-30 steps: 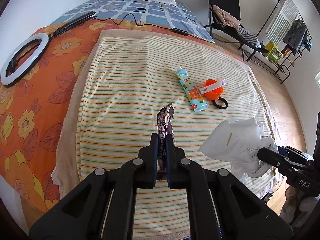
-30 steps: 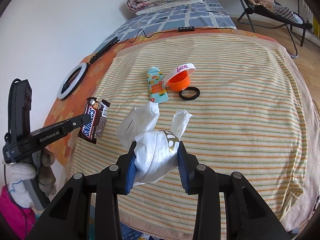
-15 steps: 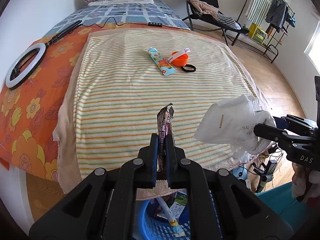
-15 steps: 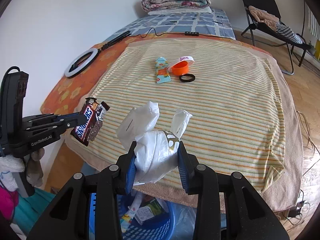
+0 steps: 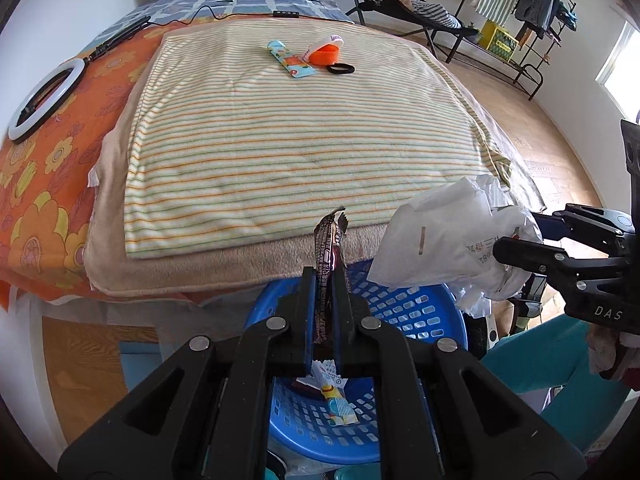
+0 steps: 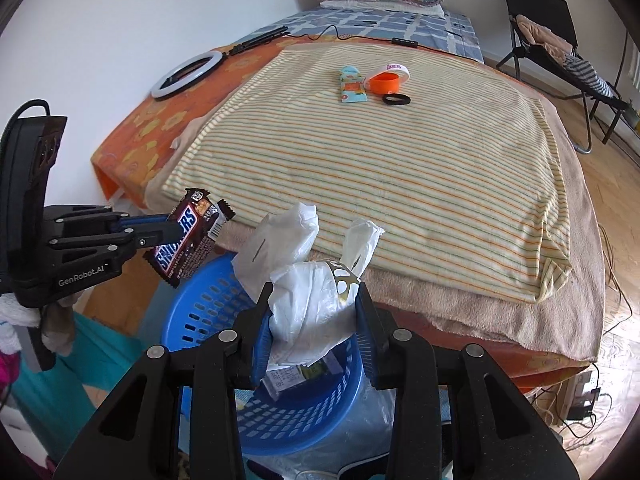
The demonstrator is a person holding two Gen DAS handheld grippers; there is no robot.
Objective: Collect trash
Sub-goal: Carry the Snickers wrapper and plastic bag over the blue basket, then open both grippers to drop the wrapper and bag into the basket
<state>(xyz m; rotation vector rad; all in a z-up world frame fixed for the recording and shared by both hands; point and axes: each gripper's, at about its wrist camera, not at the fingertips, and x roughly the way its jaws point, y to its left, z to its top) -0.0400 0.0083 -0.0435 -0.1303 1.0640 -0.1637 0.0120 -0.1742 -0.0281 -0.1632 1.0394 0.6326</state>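
My left gripper is shut on a brown Snickers wrapper that stands upright between its jaws, over the blue plastic basket. From the right wrist the same wrapper shows edge-on to the left gripper, above the basket's left rim. My right gripper is shut on a crumpled white plastic bag, held over the basket. That bag appears at the right in the left wrist view. Wrappers lie inside the basket.
On the striped blanket at the far end lie a light-blue pouch, an orange cup with a white wristband and a black hair tie. A ring light rests on the orange sheet. A black chair stands beyond.
Both grippers have drawn back from over the bed to beyond its near edge, carrying the wrapper and the bag. The blue basket now lies below them.
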